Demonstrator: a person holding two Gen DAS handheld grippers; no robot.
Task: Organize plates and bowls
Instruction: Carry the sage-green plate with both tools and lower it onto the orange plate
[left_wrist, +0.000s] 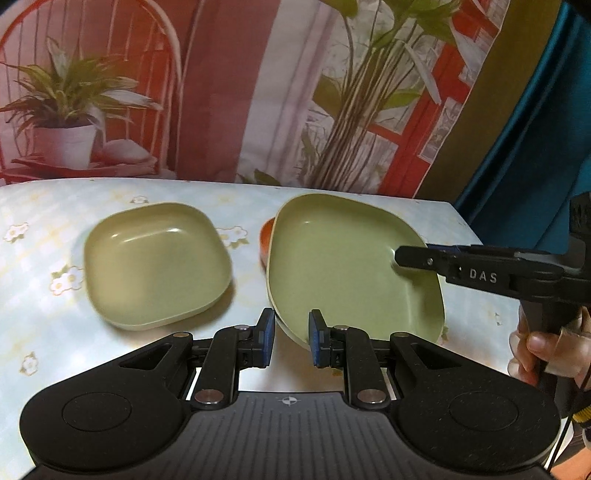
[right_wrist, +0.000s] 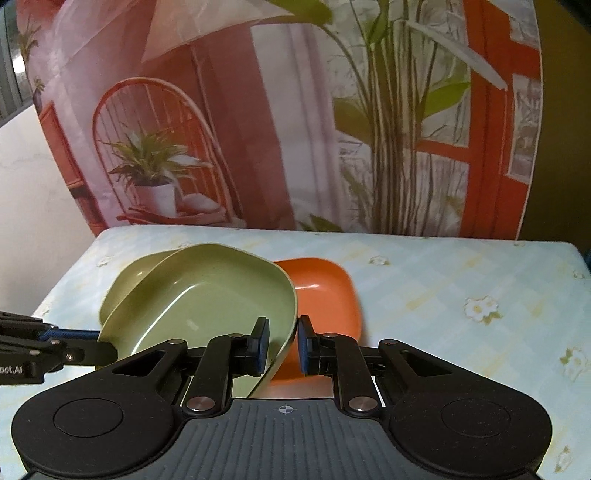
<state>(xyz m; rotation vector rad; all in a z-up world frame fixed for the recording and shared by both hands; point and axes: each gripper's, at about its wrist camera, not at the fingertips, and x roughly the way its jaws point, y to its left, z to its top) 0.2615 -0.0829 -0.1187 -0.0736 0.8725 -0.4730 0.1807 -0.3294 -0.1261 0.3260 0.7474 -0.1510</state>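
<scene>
A green square plate (left_wrist: 343, 269) is tilted up off the table. My right gripper (right_wrist: 282, 345) holds it, with its jaws on either side of the plate's right rim (right_wrist: 290, 332). My left gripper (left_wrist: 291, 338) has the plate's near rim between its jaws, with gaps on both sides. A green square bowl (left_wrist: 155, 262) sits on the table at the left; in the right wrist view (right_wrist: 136, 275) it lies behind the plate. An orange bowl (right_wrist: 325, 291) sits under and to the right of the plate; only its edge (left_wrist: 266, 236) shows in the left wrist view.
The table (right_wrist: 461, 280) has a pale flowered cloth. A printed backdrop (left_wrist: 258, 92) hangs along its far edge. The table's right edge (left_wrist: 469, 225) runs close to the plate. A hand (left_wrist: 543, 343) holds the right gripper's grip.
</scene>
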